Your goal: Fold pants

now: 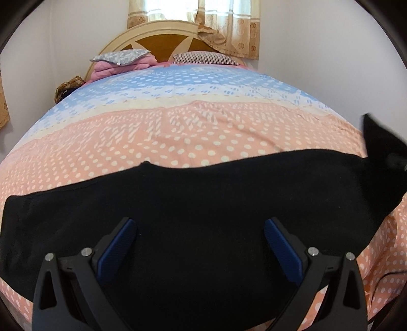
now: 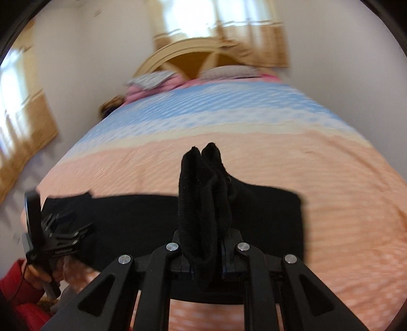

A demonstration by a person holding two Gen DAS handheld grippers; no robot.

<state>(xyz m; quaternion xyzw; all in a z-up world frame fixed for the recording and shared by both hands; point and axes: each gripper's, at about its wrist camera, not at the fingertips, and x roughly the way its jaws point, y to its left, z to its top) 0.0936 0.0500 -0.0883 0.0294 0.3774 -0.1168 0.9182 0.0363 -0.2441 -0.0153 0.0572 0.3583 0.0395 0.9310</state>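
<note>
Black pants (image 1: 193, 198) lie across the near part of the bed, stretched left to right. My left gripper (image 1: 201, 229) hovers over their middle, open, with nothing between its blue pads (image 1: 119, 247). In the right wrist view my right gripper (image 2: 203, 244) is shut on a bunched end of the pants (image 2: 203, 193), which stands up in a fold between the fingers while the rest lies flat behind. That lifted end shows at the right edge (image 1: 381, 150) of the left wrist view. The left gripper (image 2: 58, 229) appears low at the left, held by a hand in a red sleeve.
The bed carries a pink and blue dotted cover (image 1: 178, 127). Pillows (image 1: 119, 56) and a pink blanket lie at the wooden headboard (image 1: 162, 38). A curtained window (image 1: 193, 15) is behind it. White walls close in on both sides.
</note>
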